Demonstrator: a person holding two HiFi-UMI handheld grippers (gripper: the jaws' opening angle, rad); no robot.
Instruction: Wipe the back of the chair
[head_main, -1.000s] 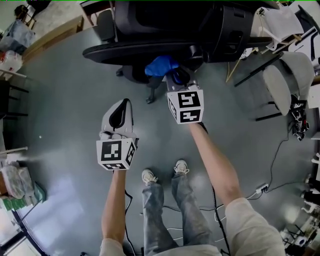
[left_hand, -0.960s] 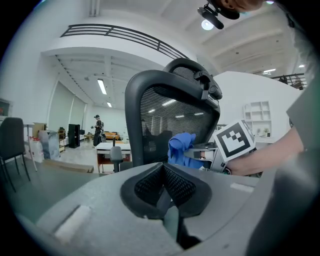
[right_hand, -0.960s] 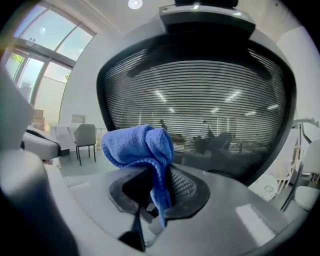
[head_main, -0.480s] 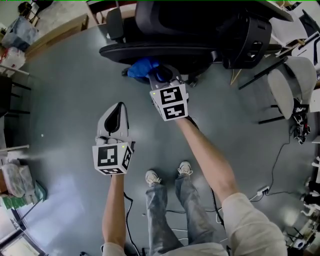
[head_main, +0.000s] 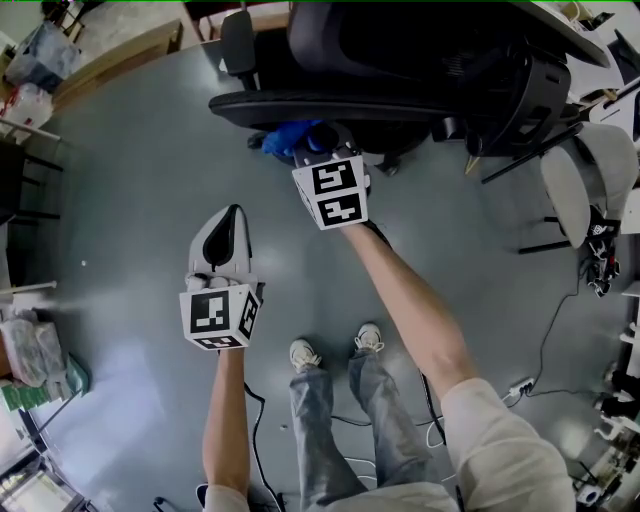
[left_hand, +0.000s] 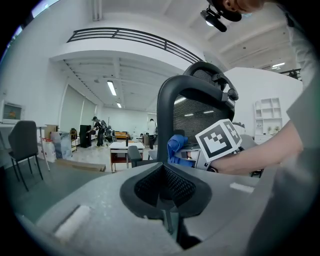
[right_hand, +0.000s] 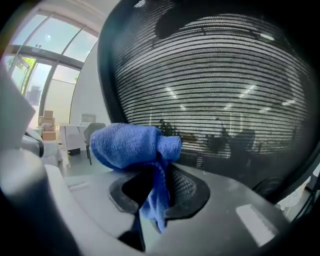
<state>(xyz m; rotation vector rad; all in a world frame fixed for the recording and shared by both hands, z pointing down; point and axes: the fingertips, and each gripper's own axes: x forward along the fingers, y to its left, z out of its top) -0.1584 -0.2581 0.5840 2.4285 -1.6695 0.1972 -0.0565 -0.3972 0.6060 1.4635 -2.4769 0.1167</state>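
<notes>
closest in, the person's shoes (head_main: 300, 353) stand on the grey floor (head_main: 130, 200). the left gripper (head_main: 232, 222) hangs low and off to the side, jaws pressed together with nothing between them, well short of the chair. ahead of it, the right gripper (head_main: 318, 142) is up at the work. its jaws are clamped on a blue cloth (right_hand: 131, 144), with a fat wad bunched above the tips and a tail hanging down between the pads. that wad sits right up at the back of the black office chair (head_main: 400, 60), in front of the mesh panel (right_hand: 215, 75) and towards the left end of the backrest. in the left gripper view the cloth shows just beside the dark frame (left_hand: 166, 107) of the backrest. from the head view the backrest runs as a dark band across the top of the picture, with the cloth at its near edge. farther off, a pale grey chair (head_main: 585, 170) stands to the right.
</notes>
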